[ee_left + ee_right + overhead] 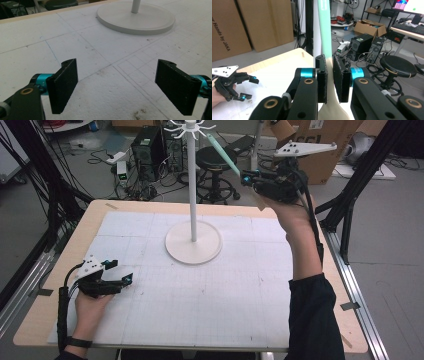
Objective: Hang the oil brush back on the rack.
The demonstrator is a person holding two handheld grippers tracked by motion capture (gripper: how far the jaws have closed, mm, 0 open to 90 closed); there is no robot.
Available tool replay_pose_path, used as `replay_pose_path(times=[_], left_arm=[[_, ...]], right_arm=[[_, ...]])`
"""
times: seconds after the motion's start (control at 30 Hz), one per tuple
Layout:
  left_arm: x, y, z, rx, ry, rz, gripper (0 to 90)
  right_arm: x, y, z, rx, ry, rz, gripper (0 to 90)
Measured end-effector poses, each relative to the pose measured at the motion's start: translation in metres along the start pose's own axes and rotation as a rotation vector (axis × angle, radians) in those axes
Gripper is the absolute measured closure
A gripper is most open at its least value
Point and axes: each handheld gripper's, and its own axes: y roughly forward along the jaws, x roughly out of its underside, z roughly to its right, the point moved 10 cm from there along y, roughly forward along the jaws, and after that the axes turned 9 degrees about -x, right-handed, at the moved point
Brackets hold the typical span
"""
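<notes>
A person's right gripper [245, 178], lifted well above the far right part of the table [60, 270], is clamped on the pale handle of a mint-green utensil [222, 152], its long shaft slanting up and to the left toward the hooked crown [190, 127] of a white stand [193, 195]. The raised grip looks chosen to bring the utensil's far tip level with the hooks, apparently so it can be hung there; whether the tip already touches a hook cannot be told. In the right gripper view the two black jaws press flat against either side of the utensil [323, 30], holding it steady along their line of sight. The stand's round base [193, 243] sits at the middle of the far half of the white gridded mat [200, 295], putting the pole within reach of both arms. The left gripper [122, 272] rests low on the near left of the mat, jaws spread wide with nothing between them, seemingly parked out of the way while the right hand works. The left gripper view looks across bare mat to the base [136, 18].
</notes>
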Motion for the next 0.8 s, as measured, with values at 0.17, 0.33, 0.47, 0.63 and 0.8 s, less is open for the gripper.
replay_pose_path(times=[0.17,0.33,0.47,0.63,0.8], left_arm=[[0.0,0.0,0.0,-0.001,0.002,0.001,19.1],[0.0,0.0,0.0,0.0,0.001,0.002,19.1],[0.0,0.0,0.0,0.002,0.0,0.0,19.1],[0.0,0.0,0.0,0.002,0.002,0.001,19.0],[0.0,0.0,0.0,0.002,0.002,0.001,19.0]], right_arm=[[0.0,0.006,0.0,-0.001,-0.003,-0.006,82.4],[0.003,0.015,0.001,-0.003,0.005,-0.02,82.3],[0.008,0.022,0.001,-0.008,0.0,-0.04,80.3],[0.016,0.023,-0.004,-0.029,-0.02,-0.053,59.8],[0.046,0.015,-0.007,-0.035,-0.042,-0.071,43.8]])
